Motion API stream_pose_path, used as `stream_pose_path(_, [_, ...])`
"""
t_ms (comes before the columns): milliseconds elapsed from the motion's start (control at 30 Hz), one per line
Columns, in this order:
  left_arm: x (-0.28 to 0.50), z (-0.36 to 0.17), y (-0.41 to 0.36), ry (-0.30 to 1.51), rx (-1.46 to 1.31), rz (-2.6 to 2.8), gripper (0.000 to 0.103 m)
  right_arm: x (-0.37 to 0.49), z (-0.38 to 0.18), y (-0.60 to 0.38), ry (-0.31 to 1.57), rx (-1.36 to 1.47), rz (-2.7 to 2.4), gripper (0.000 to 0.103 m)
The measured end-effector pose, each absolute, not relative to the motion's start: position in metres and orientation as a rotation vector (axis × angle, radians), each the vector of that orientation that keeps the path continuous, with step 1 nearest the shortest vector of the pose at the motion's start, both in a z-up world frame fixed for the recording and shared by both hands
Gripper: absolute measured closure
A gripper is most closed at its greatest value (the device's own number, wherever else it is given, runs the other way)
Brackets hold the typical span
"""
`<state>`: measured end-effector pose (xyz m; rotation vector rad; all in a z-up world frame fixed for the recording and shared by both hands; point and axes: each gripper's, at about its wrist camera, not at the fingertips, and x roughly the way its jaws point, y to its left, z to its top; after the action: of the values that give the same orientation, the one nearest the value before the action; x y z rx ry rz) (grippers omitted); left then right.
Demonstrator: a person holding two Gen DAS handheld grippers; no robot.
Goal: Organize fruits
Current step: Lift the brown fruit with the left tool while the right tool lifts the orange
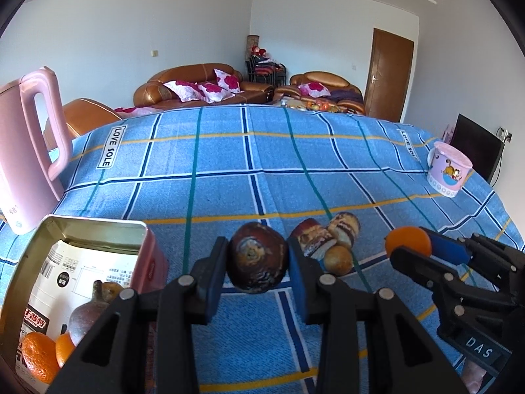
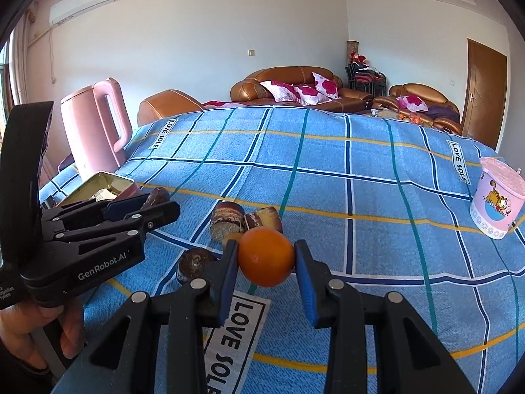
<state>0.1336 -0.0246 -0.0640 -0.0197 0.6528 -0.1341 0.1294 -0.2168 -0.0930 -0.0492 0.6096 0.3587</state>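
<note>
The left gripper (image 1: 257, 264) sits low in the center of the left wrist view, its 2 blue pads closed onto a dark brown fruit (image 1: 258, 257) that is held above the blue plaid cloth (image 1: 229, 170). The fruit's skin looks wrinkled and blotched. The right gripper (image 2: 265, 257) fills the bottom center of the right wrist view, jaws part open and pressed against both sides of an orange (image 2: 265, 256), which is lifted off the cloth.

At the lower left of the left view stands an open tin (image 1: 95, 226) with a pink outer wall. Inside it lie 2 oranges (image 1: 37, 356) in the bottom corner, a dark pear-shaped fruit (image 1: 87, 320) with a stem, and printed white packaging. Another fruit may lie behind the pear shape, though the view is too crowded to be sure.

Just past the held brown fruit, in the center of the frame, 3 more fruits lie bunched together on the cloth: 2 brown, mottled ones (image 1: 328, 229) and a small yellowish round one (image 1: 338, 259) touching them. The right view shows 1 more dark fruit (image 2: 193, 264) on the cloth at lower left of center.

A pink kettle (image 1: 24, 151) stands at the left edge, behind the tin. A pink cartoon cup (image 1: 448, 172) stands at the right edge, well apart from the fruits.
</note>
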Motion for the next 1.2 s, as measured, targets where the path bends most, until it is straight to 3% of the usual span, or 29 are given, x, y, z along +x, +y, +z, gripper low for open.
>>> stream_pose_path(1200, [0.102, -0.048, -0.023, 0.47, -0.002, -0.075, 0.066, 0.104, -0.078, -0.224, 0.45, -0.038, 0.375, 0.067])
